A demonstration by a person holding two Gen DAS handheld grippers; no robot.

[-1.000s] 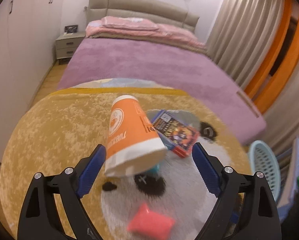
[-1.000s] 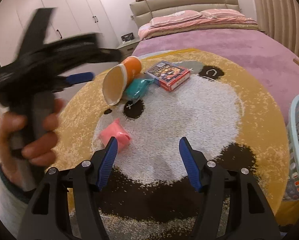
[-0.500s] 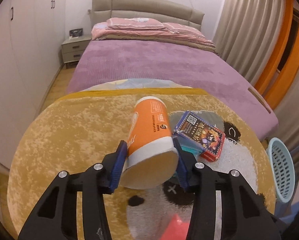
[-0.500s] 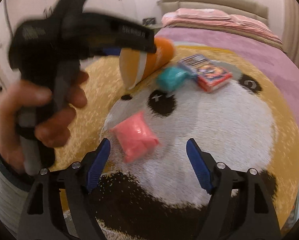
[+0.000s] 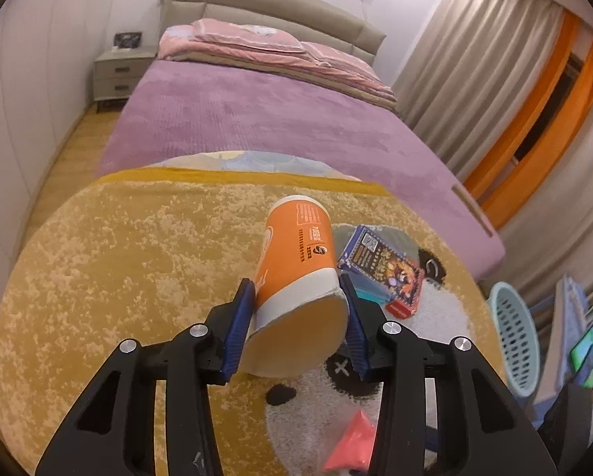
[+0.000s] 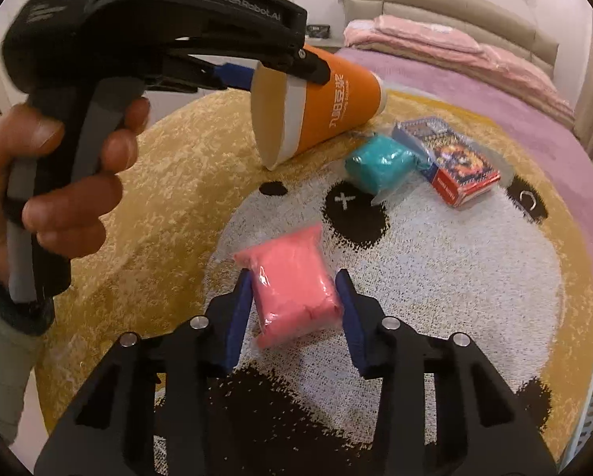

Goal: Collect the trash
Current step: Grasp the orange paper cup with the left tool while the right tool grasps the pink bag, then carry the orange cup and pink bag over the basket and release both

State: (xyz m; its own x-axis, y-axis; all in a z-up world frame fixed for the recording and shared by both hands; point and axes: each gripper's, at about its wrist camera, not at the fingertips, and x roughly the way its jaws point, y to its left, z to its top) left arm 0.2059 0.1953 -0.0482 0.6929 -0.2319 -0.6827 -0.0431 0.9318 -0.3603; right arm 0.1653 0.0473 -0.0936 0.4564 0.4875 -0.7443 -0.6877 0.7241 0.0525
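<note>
My left gripper point(image 5: 296, 325) is shut on an orange paper cup point(image 5: 296, 261) at its open end and holds it tilted above the round panda rug point(image 5: 118, 269); the cup also shows in the right wrist view point(image 6: 328, 107). My right gripper point(image 6: 294, 317) is half closed around a pink plastic packet point(image 6: 292, 289) lying on the rug; the pads flank it closely, contact unclear. A teal packet point(image 6: 379, 162) and a colourful small box point(image 6: 451, 158) lie beyond it.
A light blue plastic basket point(image 5: 514, 337) stands off the rug at the right. A bed with a purple cover point(image 5: 257, 115) lies behind the rug, a nightstand point(image 5: 118, 75) at its left. Curtains hang at the right.
My left gripper closed on the orange cup and lifted it off the rug. My right gripper moved forward to the pink packet and narrowed around it.
</note>
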